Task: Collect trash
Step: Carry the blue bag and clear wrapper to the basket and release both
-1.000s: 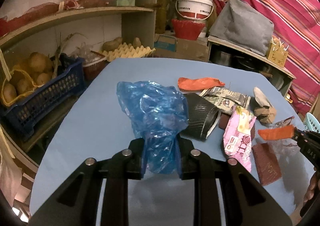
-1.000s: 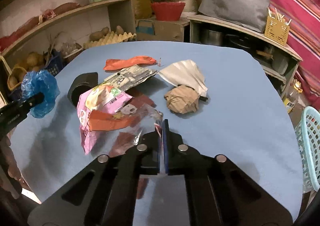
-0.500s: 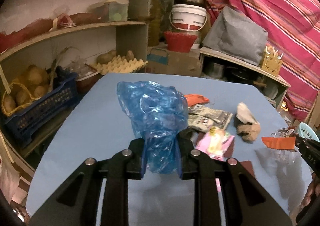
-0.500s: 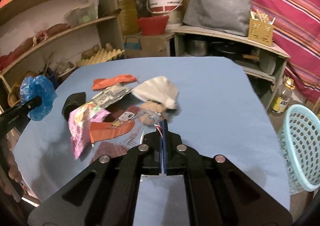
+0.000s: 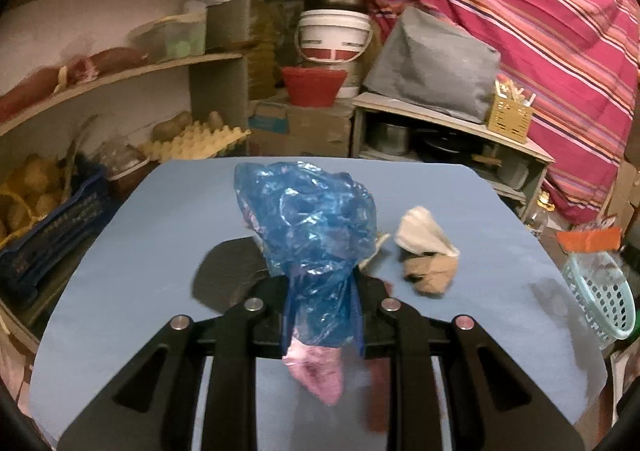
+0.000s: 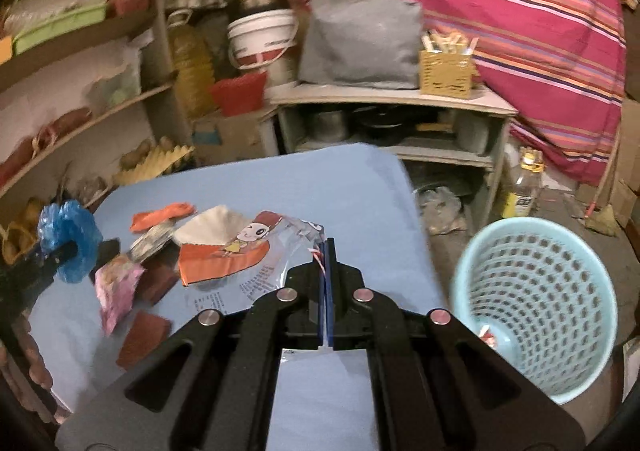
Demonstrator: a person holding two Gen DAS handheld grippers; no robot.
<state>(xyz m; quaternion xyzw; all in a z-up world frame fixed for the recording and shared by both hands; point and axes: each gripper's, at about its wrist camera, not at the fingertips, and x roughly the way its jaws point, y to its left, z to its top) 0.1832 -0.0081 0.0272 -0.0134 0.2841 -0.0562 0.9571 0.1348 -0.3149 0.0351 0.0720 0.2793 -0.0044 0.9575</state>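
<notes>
The clear printed wrapper [image 6: 256, 251] is pinched by one corner in the closed right gripper [image 6: 326, 271], left of the basket [image 6: 536, 307], the blue bag [image 5: 312, 235] is clamped in the left gripper [image 5: 322, 315], and either could be snagged or dropped short.

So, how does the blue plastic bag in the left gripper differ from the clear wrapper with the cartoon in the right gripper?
The blue plastic bag is crumpled into a puffy bunch; the clear wrapper hangs fairly flat. The bag is plain tinted blue; the wrapper is see-through, with a cartoon face and an orange band. The left gripper pinches a thick neck of bag; the right gripper nips only the wrapper's corner. Both are thin plastic trash held above the blue table.
</notes>
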